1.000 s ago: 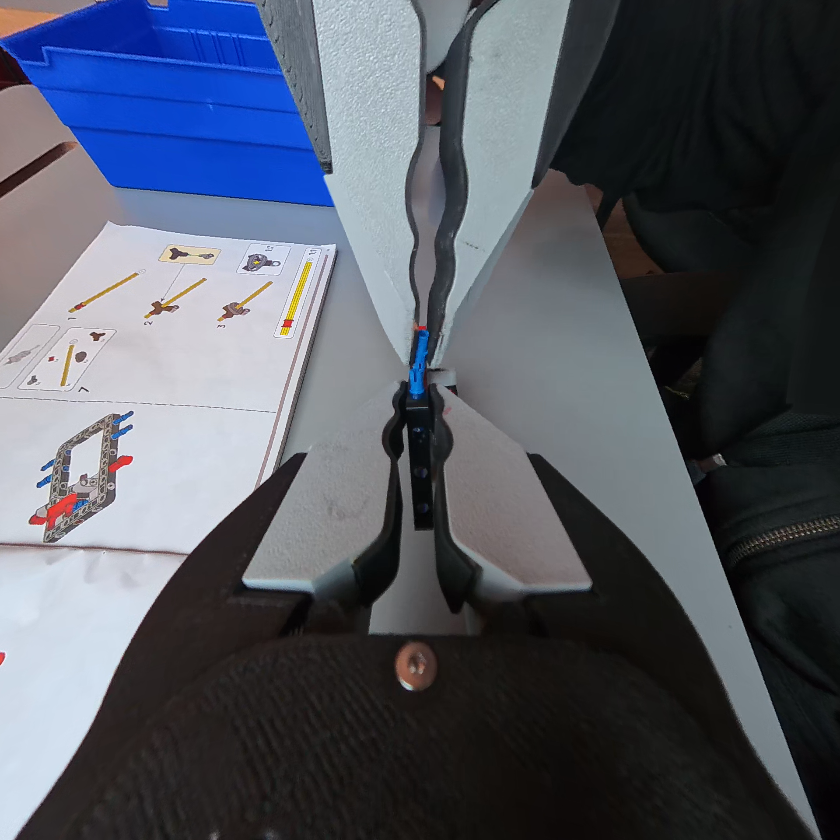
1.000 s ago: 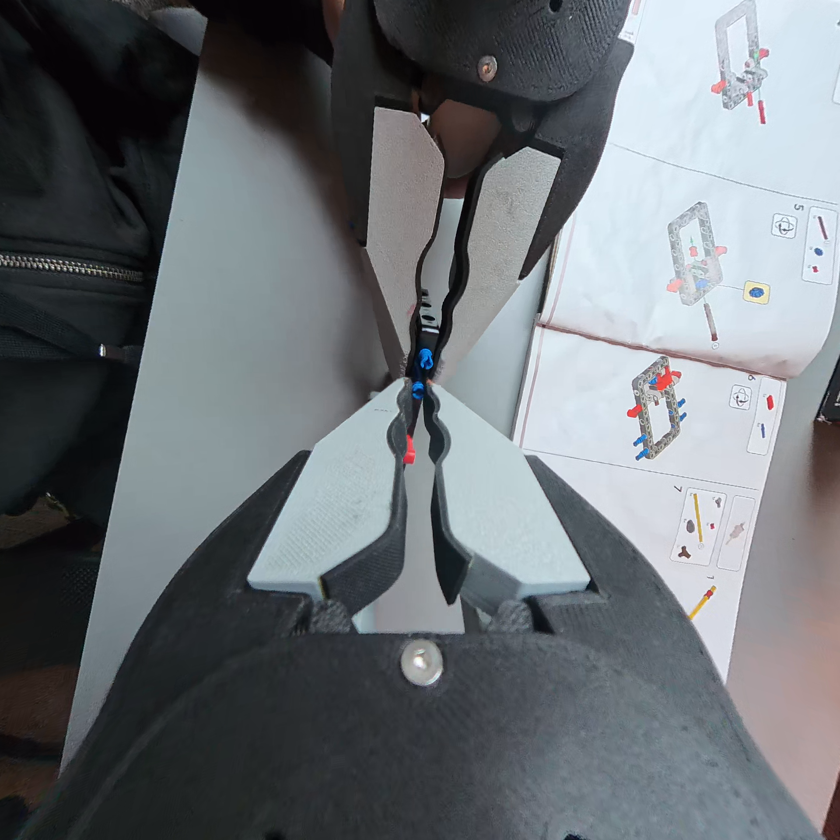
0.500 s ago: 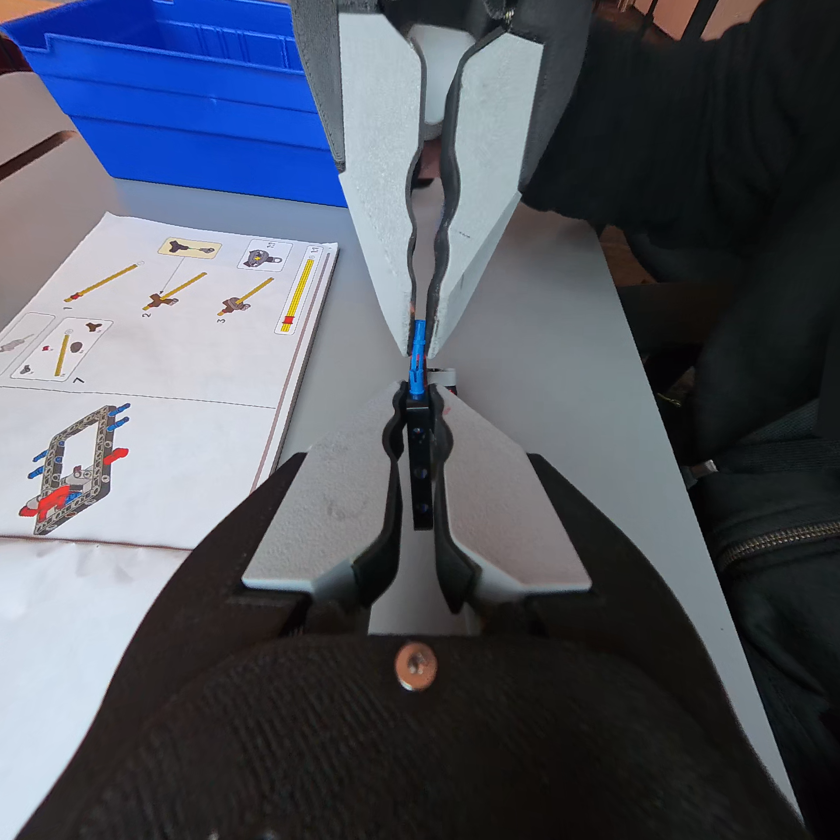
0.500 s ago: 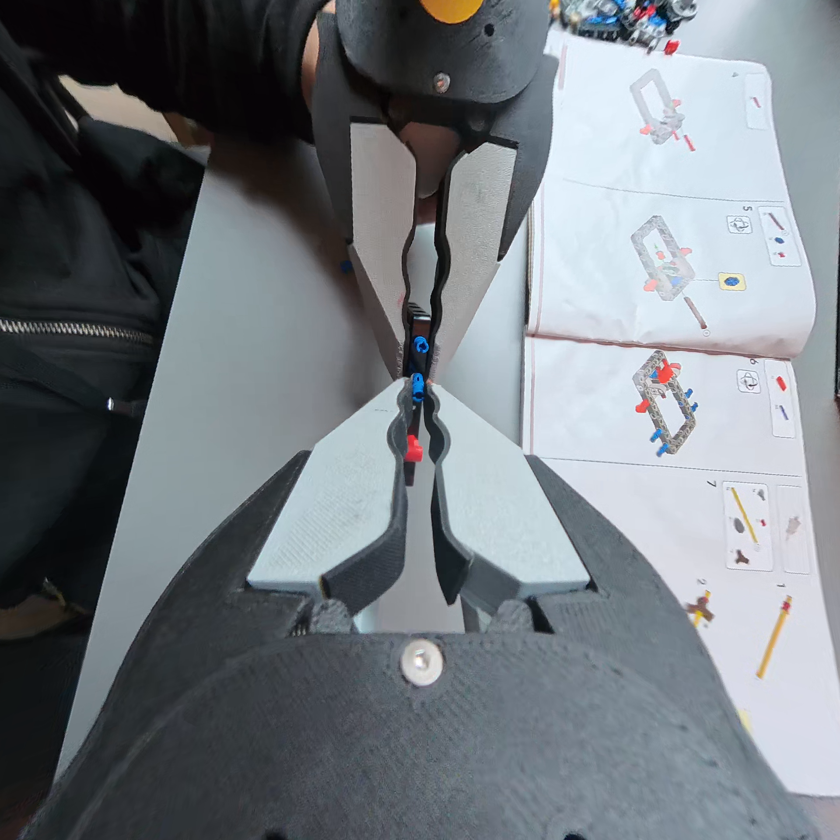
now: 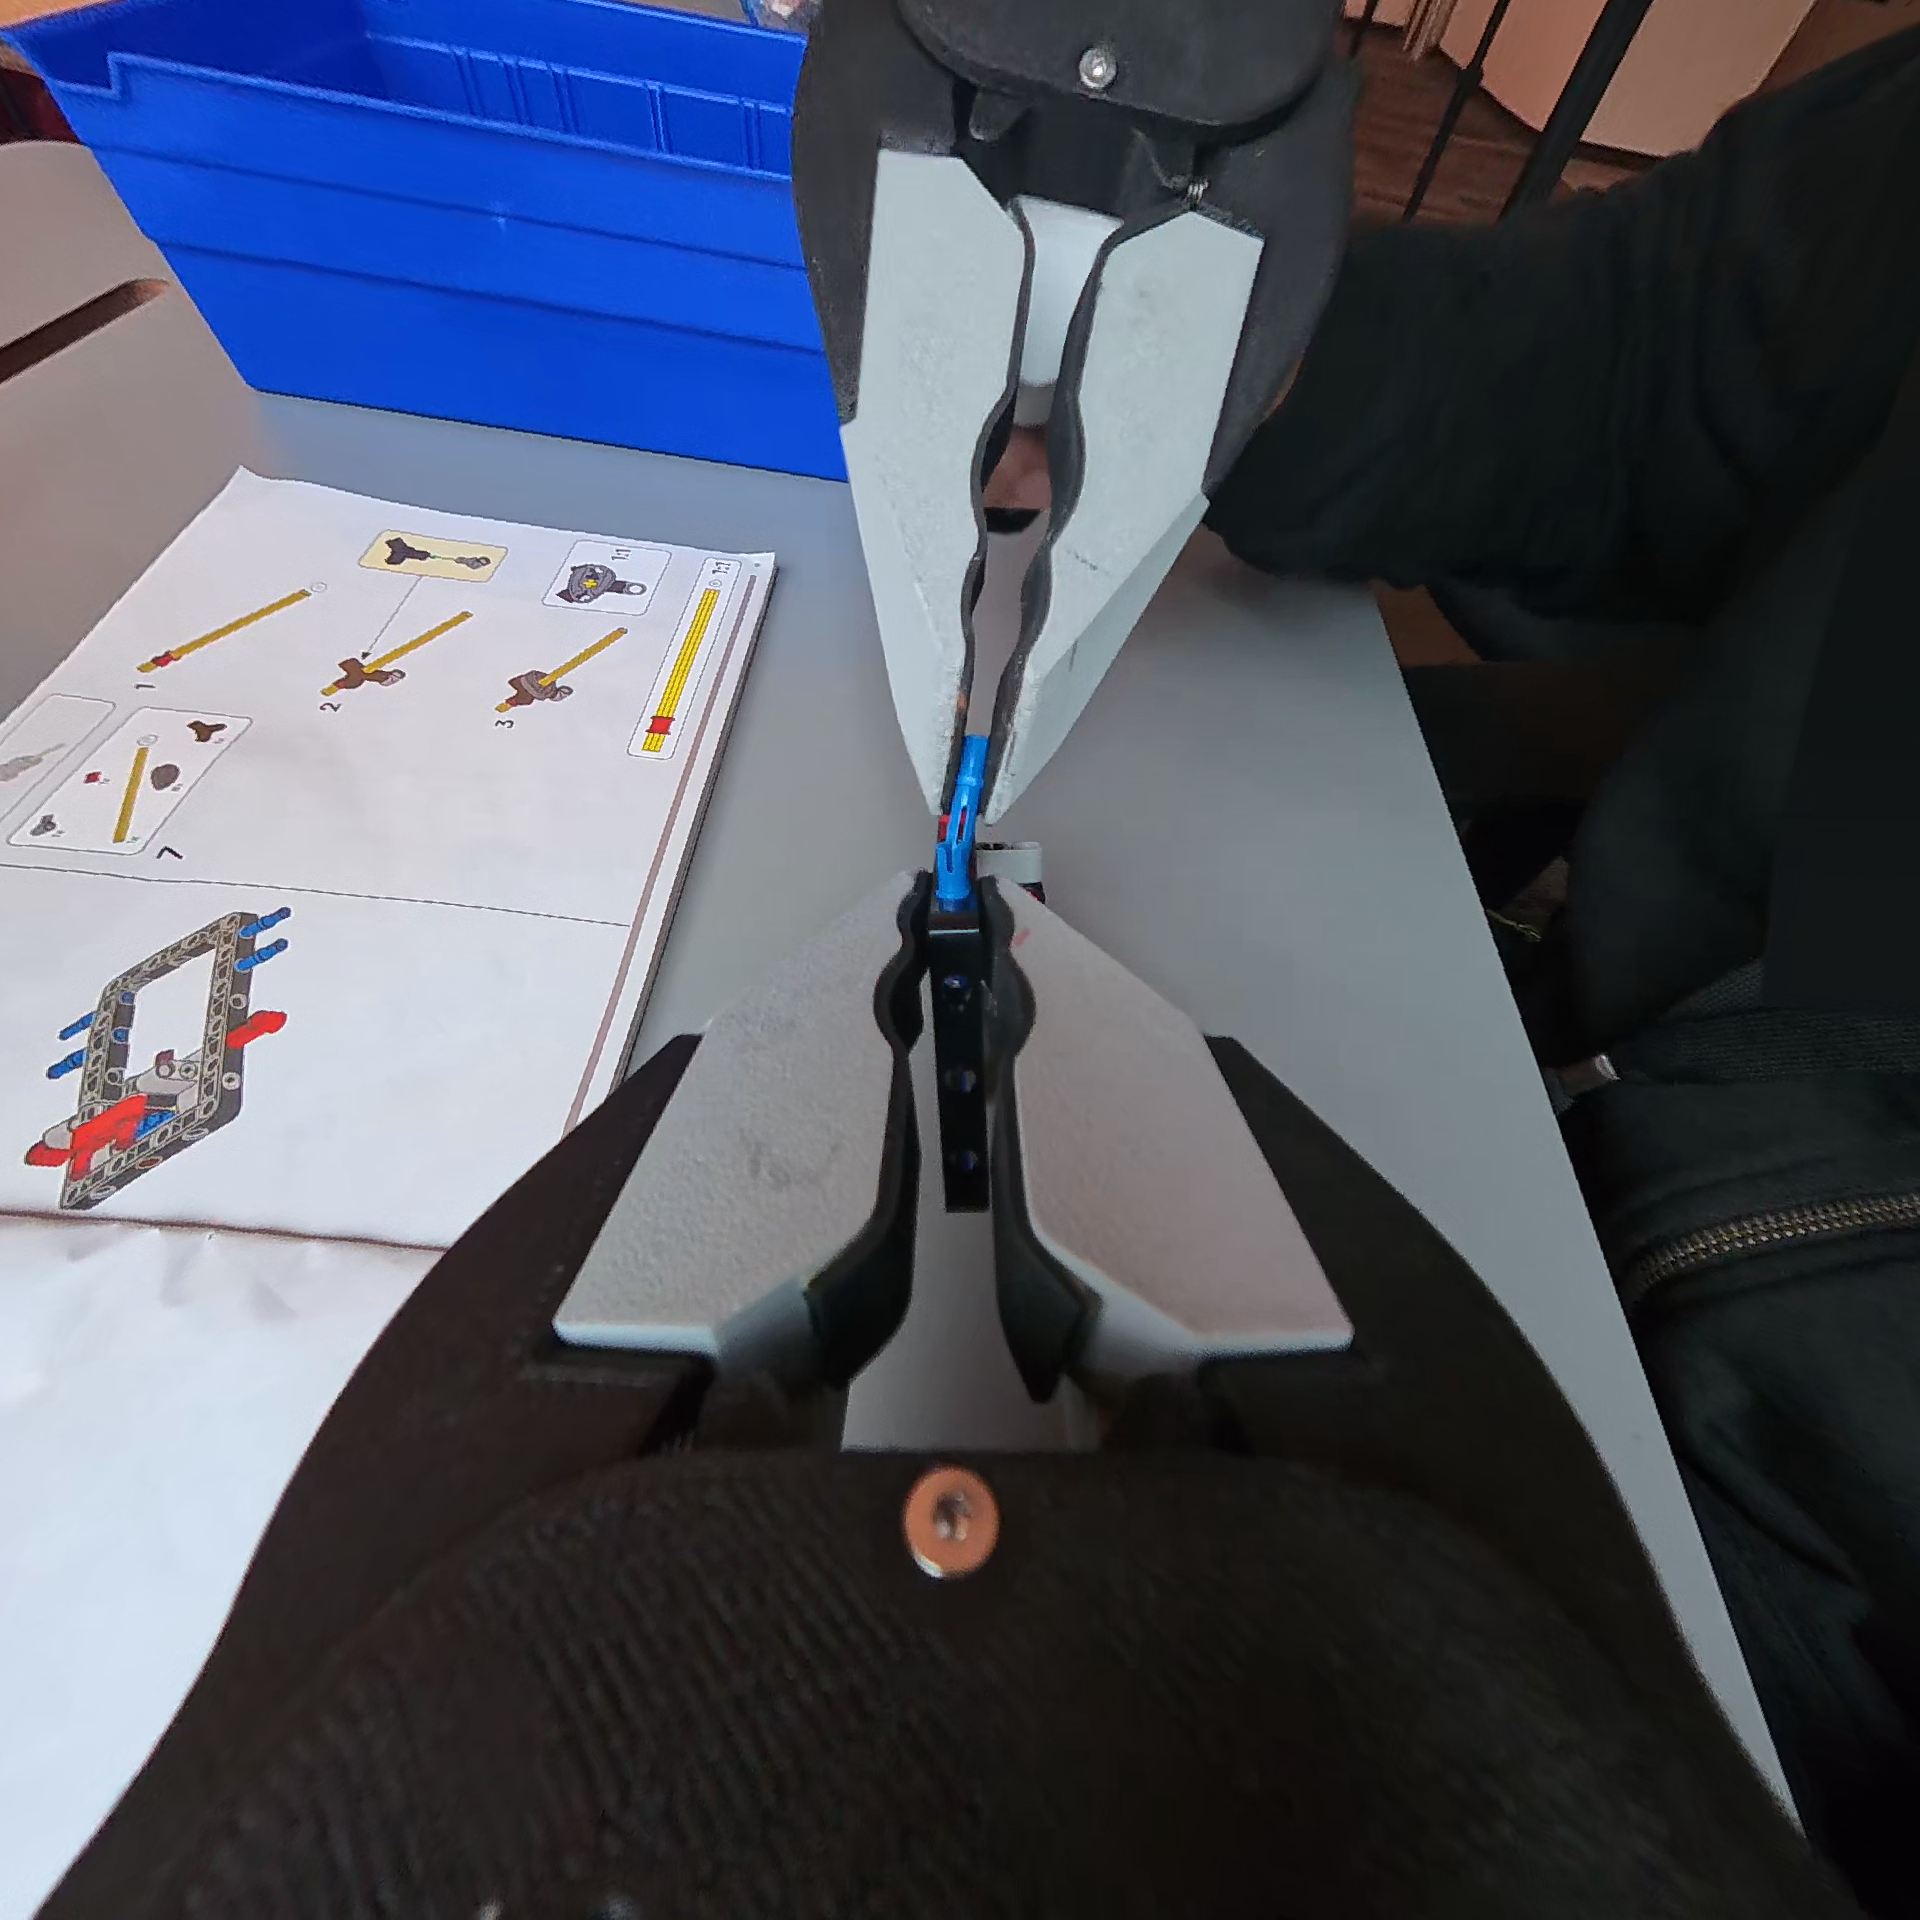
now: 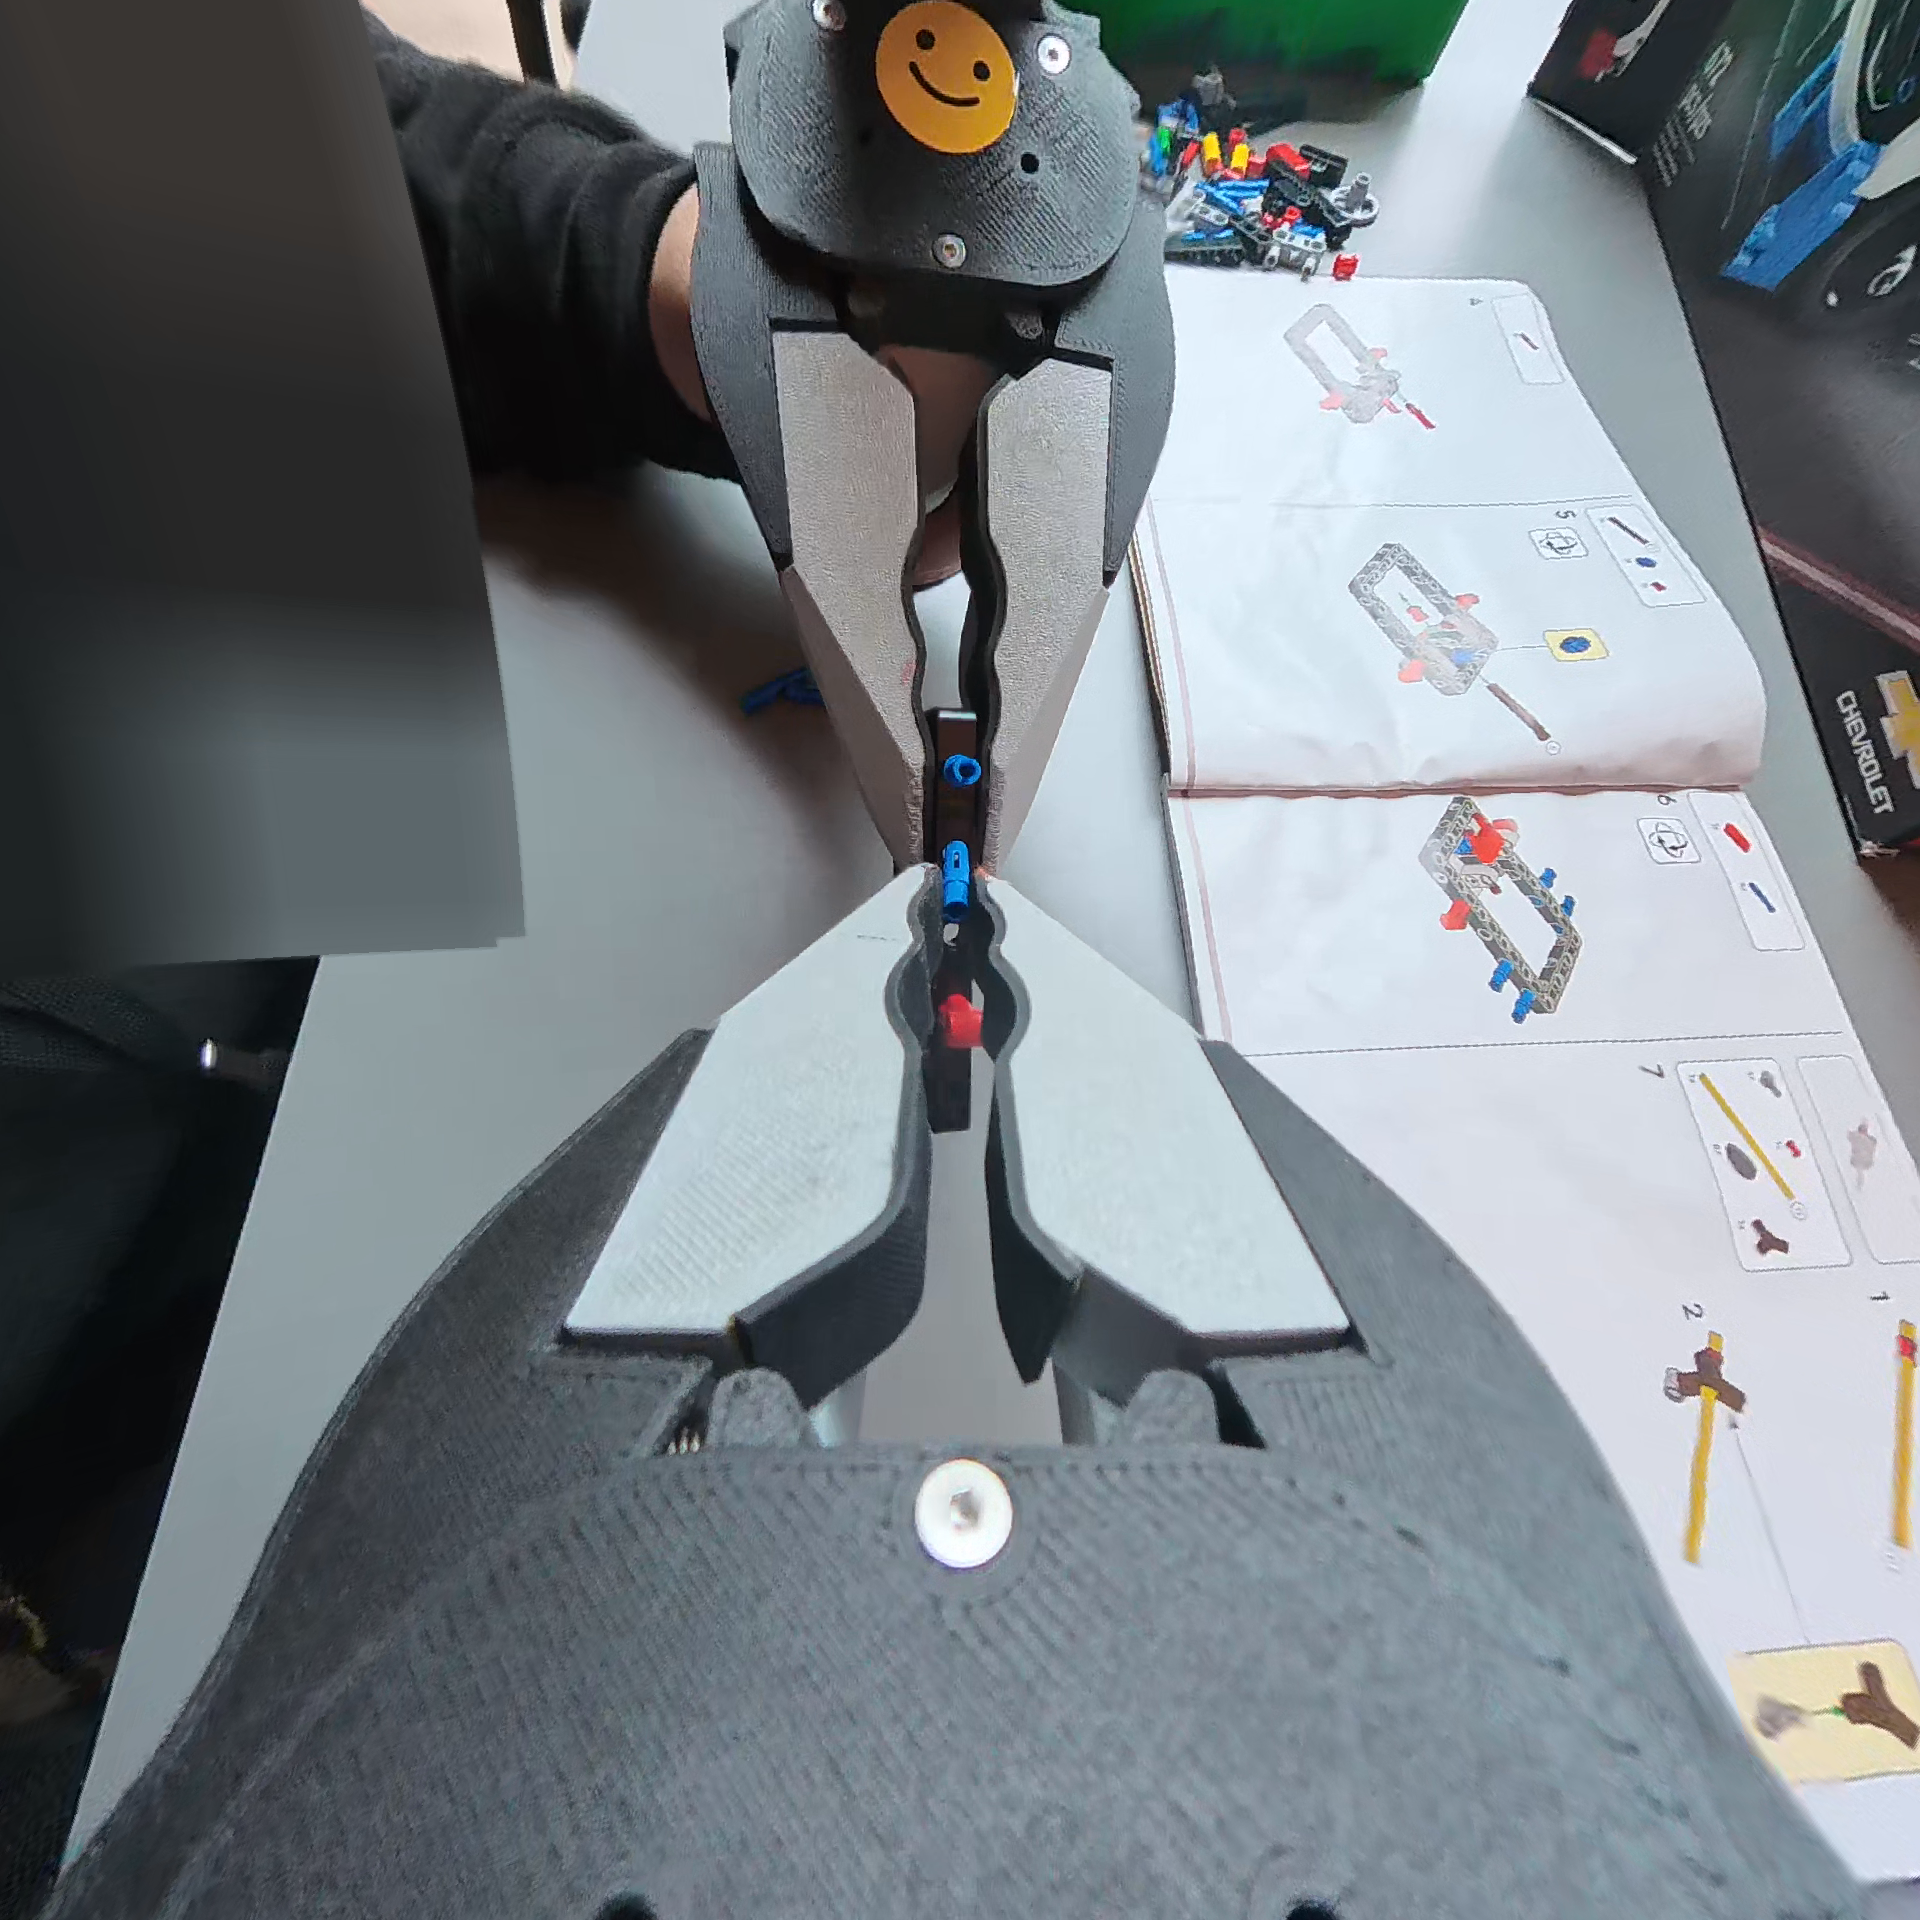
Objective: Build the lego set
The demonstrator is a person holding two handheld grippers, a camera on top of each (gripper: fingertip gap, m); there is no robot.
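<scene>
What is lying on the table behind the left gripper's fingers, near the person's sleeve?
A small blue Lego piece lies on the grey table, partly hidden by the left gripper. How much of it is hidden cannot be seen.

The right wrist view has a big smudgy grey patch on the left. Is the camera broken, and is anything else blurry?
Not broken: in the right wrist view, that patch was added afterwards to hide someone. There the pile of loose pieces far off looks soft, while the blue pin is sharp. In the left wrist view, the blue bin curves from the wide lens.
</scene>
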